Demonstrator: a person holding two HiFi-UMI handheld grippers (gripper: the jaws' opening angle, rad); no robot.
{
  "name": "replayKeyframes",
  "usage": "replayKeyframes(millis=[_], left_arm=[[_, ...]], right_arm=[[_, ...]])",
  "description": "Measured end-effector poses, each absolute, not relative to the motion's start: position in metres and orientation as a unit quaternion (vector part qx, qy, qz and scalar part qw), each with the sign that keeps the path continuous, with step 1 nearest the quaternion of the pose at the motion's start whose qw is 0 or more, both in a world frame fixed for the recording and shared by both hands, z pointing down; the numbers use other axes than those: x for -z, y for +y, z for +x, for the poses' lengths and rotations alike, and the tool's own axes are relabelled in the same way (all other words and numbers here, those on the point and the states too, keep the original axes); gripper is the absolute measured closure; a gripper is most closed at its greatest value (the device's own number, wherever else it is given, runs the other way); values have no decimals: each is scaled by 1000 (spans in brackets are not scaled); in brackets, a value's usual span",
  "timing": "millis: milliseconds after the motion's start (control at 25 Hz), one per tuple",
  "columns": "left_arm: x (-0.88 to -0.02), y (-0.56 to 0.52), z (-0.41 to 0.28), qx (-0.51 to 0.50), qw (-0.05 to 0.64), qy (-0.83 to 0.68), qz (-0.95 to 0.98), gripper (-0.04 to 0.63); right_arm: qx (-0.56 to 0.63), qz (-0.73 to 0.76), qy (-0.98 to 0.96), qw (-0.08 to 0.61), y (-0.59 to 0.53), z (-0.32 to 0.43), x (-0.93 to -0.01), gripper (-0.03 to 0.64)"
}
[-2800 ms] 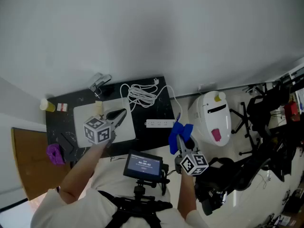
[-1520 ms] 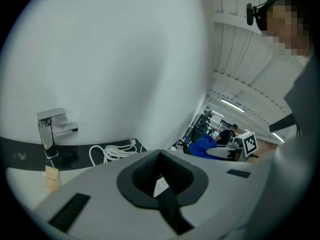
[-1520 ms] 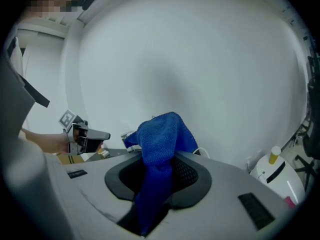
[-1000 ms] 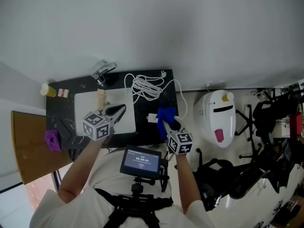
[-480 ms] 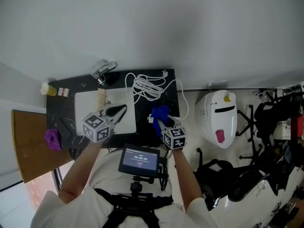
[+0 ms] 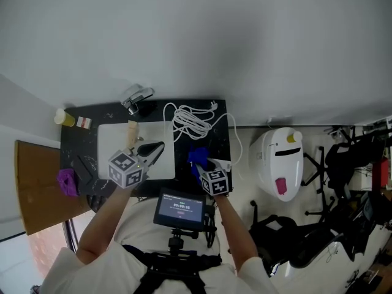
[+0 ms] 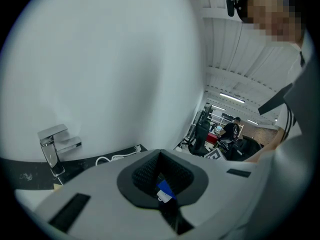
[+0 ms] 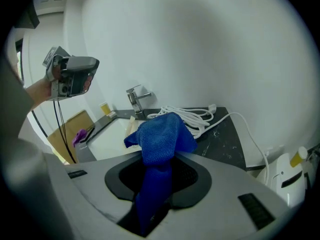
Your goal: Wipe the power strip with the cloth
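Observation:
My right gripper [image 6: 202, 163] is shut on the blue cloth [image 6: 196, 157], and the cloth bunches up out of its jaws [image 8: 160, 139]. It holds the cloth down on the white power strip [image 6: 224, 163], which lies on the black counter's right part. Only a small white end of the strip shows beside the gripper. The strip's white cable [image 6: 187, 117] lies coiled behind it [image 8: 192, 115]. My left gripper [image 6: 153, 147] hovers over the white sink [image 6: 110, 133], shut, with nothing held [image 7: 162, 184].
A chrome faucet [image 6: 136, 96] stands at the counter's back left [image 7: 52, 144]. A yellow bottle [image 6: 64, 117] and a purple thing [image 6: 67, 180] lie at the far left. A white appliance [image 6: 280, 160] stands on the floor to the right. A screen [image 6: 179, 206] sits below the counter edge.
My right gripper has slid left along the power strip with the cloth, covering more of it. The left gripper has stayed over the sink.

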State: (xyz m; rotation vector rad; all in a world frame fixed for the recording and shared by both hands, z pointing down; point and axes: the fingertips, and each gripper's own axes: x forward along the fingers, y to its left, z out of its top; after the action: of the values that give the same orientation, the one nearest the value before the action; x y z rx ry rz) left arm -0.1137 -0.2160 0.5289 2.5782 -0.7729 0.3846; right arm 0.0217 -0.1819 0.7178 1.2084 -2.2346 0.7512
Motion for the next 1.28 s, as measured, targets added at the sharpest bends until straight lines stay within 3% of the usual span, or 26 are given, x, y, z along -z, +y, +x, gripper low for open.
replayKeyframes(millis=[600,1280], left_arm=[[-540,-221,-118,-147,232,-286,918,594],[-546,-219,-110,-150,238,-285,916,594]], right_arm=[[-298,413,-803,310,-190,-2,-762,514],[-314,414,-801,297,-194,7,-770,514]])
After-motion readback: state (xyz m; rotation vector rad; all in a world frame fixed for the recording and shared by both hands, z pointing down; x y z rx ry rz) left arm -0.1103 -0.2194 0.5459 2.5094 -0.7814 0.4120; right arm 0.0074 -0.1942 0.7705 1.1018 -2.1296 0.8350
